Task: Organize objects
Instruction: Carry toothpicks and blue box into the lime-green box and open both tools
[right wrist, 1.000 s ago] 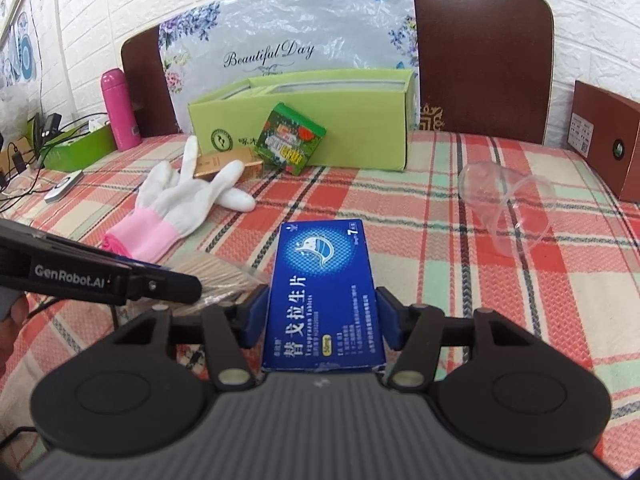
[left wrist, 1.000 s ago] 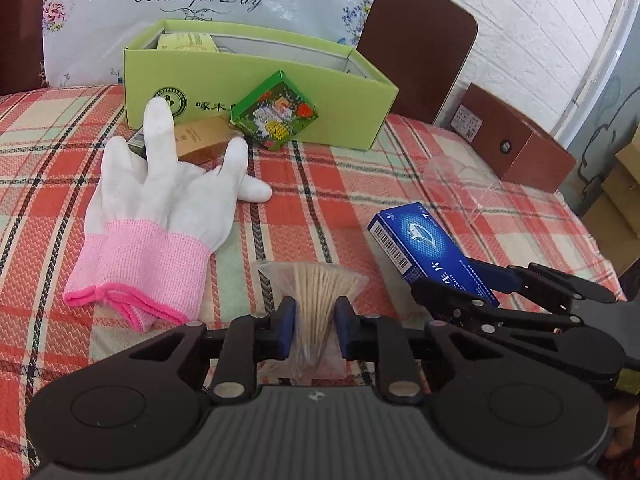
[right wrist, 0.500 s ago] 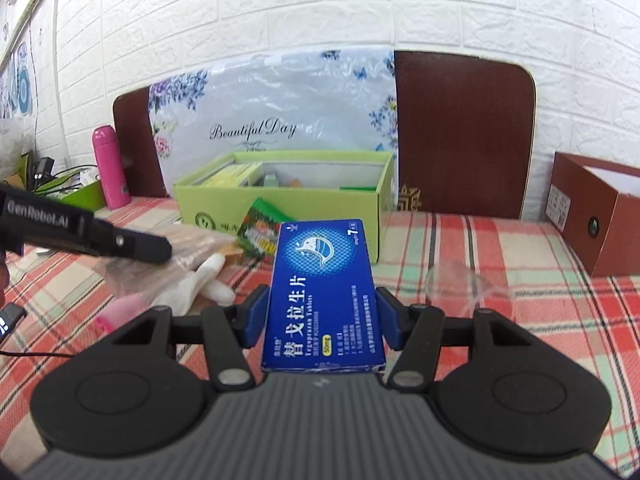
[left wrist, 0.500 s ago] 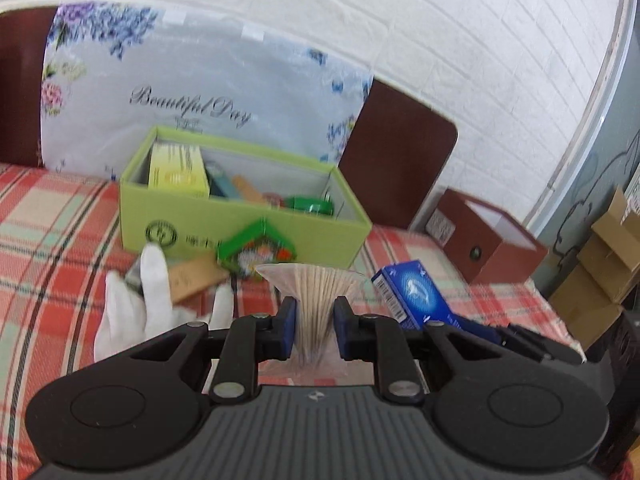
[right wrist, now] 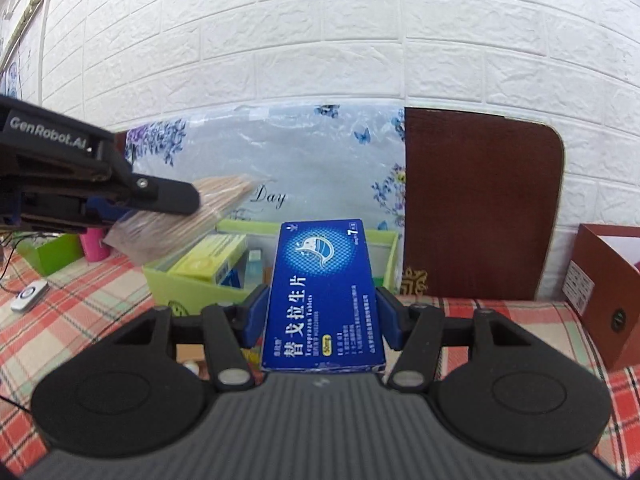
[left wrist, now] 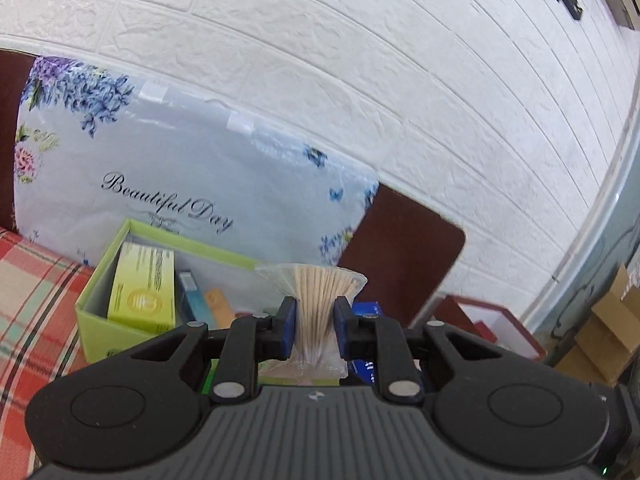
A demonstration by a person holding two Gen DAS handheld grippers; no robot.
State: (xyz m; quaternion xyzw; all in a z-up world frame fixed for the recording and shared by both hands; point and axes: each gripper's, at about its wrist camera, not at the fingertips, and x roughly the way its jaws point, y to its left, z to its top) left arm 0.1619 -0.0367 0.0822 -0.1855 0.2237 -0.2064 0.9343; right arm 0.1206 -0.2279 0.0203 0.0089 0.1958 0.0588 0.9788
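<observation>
My left gripper (left wrist: 315,322) is shut on a clear bag of wooden toothpicks (left wrist: 316,304), held in the air in front of the open green box (left wrist: 98,320). From the right wrist view the same bag of toothpicks (right wrist: 192,216) hangs above the green box (right wrist: 160,284), gripped by the left gripper (right wrist: 152,198). My right gripper (right wrist: 322,312) is shut on a blue medicine box (right wrist: 324,292), lifted just before the green box. Inside the green box lie a yellow-green carton (left wrist: 142,288) and several small packs.
A floral plastic package (left wrist: 192,168) and a brown chair back (right wrist: 476,208) stand behind the green box. A brown box (right wrist: 600,292) sits at the right. A pink bottle (right wrist: 94,246), a small green tray (right wrist: 48,256) and a white device (right wrist: 28,296) lie left on the plaid cloth.
Both grippers rose off the plaid cloth and moved toward the green box, carrying the toothpick bag and the blue medicine box. The white glove and the plastic cup dropped out of view.
</observation>
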